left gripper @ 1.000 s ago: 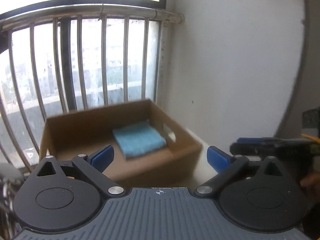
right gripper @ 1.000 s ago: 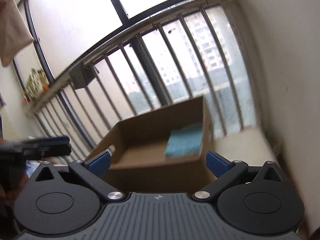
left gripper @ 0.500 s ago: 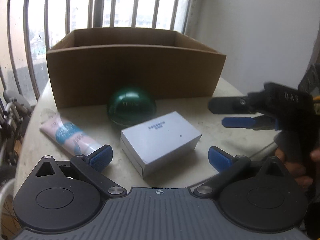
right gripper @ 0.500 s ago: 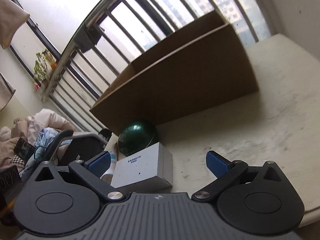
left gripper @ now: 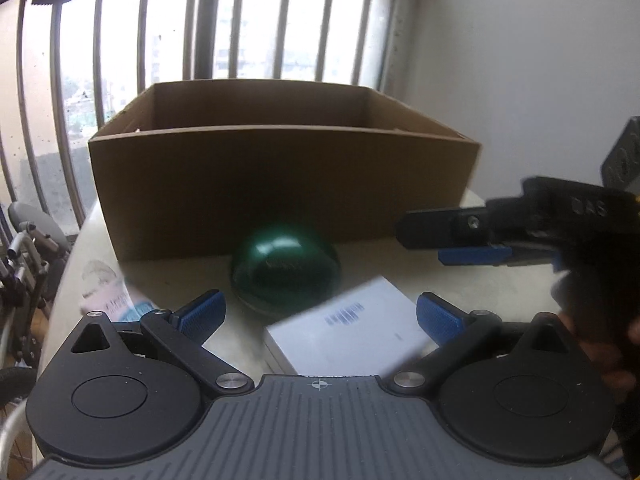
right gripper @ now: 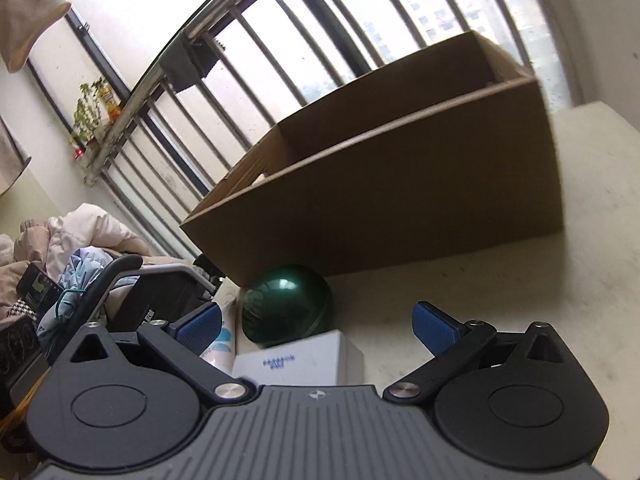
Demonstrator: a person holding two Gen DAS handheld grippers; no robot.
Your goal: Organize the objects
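**Both grippers lowered to the loose items in front of the box**

A second ago each wrist view looked down into the cardboard box (left gripper: 280, 184), where a blue folded cloth lay on its floor. Now both views sit low, level with the box's near wall, and its inside is hidden. Judged from this, one item is stowed and the tools have come back for the next.

Left to right in the left wrist view: a pink-and-blue tube (left gripper: 110, 300) lies on the pale surface (left gripper: 384, 256) at 9 o'clock from the left gripper (left gripper: 318, 316), partly blurred. A dark green dome-shaped container (left gripper: 286, 268) stands at 12 o'clock, just in front of the box wall. A white carton (left gripper: 348, 332) with a printed barcode lies at 1 o'clock, partly between the blue fingers (left gripper: 202, 314), which stand wide apart and hold nothing. Whether carton and dome touch cannot be told. At 3 o'clock the right gripper (left gripper: 474, 258) enters from the side, a hand (left gripper: 616, 344) behind it.

In the right wrist view the right gripper (right gripper: 316, 326) also shows its fingers spread and empty, with tube, dome and carton at 11 o'clock.

Three items remain outside the box, so the task is judged partly done. The carton, nearest the left tool, looks the likely next pick.
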